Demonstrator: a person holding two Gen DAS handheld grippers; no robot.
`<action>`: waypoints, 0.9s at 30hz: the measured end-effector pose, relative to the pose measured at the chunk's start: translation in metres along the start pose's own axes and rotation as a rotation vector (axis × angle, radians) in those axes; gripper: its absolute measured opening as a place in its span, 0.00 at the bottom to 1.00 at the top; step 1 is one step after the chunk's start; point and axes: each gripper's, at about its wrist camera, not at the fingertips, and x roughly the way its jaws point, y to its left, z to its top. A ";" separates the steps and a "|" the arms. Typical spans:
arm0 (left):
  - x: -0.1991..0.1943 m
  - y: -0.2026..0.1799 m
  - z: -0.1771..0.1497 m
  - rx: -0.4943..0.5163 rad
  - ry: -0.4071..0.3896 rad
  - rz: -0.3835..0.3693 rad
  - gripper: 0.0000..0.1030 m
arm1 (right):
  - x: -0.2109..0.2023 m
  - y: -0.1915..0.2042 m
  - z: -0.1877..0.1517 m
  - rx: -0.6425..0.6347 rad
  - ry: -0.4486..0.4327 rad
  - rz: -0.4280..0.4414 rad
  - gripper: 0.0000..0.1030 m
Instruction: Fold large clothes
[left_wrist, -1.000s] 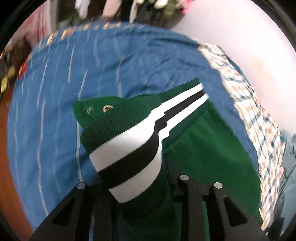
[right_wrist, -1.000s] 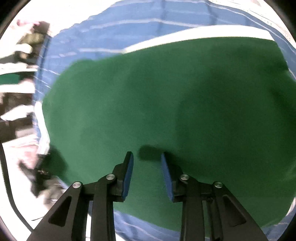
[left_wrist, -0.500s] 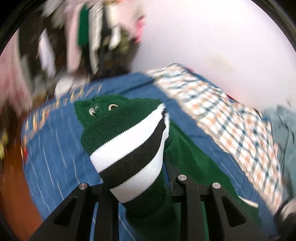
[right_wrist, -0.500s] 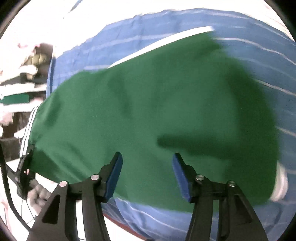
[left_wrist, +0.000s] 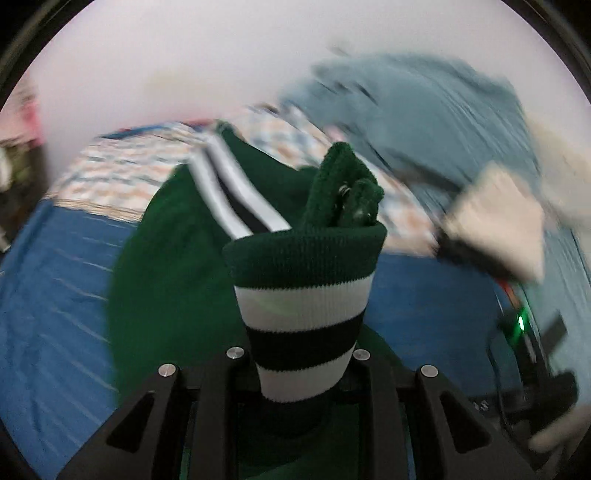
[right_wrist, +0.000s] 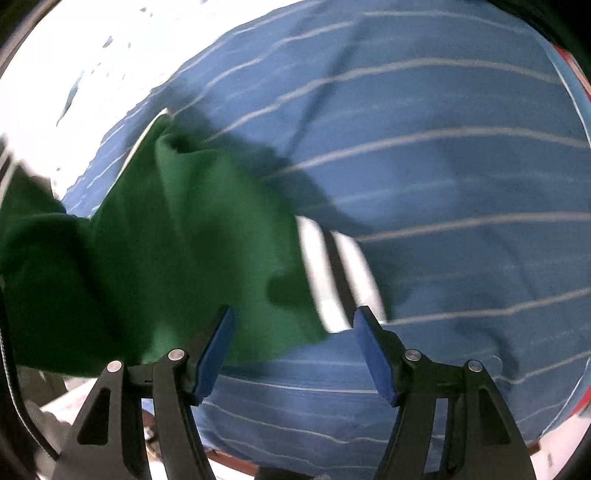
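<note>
left gripper (left_wrist: 301, 363) pinches the striped waistband (left_wrist: 301, 314) of the green garment (left_wrist: 173, 288), fingers almost together and closing a bit more, cloth bunched up between them and standing out ahead of the jaws; band is ribbed green with white and black stripes, metal eyelets (left_wrist: 360, 214) near its top fold; fingertips hidden under the fabric, only the black finger bases show; rest of the garment hangs away to the left over the blue striped bedsheet (left_wrist: 48, 295), side stripe running up its edge; behind it a plaid cloth (left_wrist: 122, 166), a grey-blue garment (left_wrist: 436, 122) and a pale wall, all motion blurred; right edge shows a dark device with a green light (left_wrist: 521, 323), too blurred to tell what

right gripper (right_wrist: 293, 349) has its jaws wide apart and opening, nothing gripped, blue pads (right_wrist: 216, 350) bare; it hovers over the lower edge of the green cloth, which spreads from the left side of that view across the sheet; the garment's white and black stripes end just ahead of the right pad; whether the pads touch the cloth cannot be told
</note>
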 end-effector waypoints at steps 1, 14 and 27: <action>0.011 -0.016 -0.009 0.029 0.029 -0.016 0.17 | 0.002 -0.010 -0.002 0.018 0.001 -0.012 0.67; 0.068 -0.079 -0.053 0.266 0.201 0.074 0.29 | 0.005 -0.074 -0.010 0.106 0.002 -0.093 0.69; -0.019 0.039 -0.048 -0.103 0.222 0.266 0.92 | -0.057 0.011 0.015 -0.042 -0.083 0.149 0.72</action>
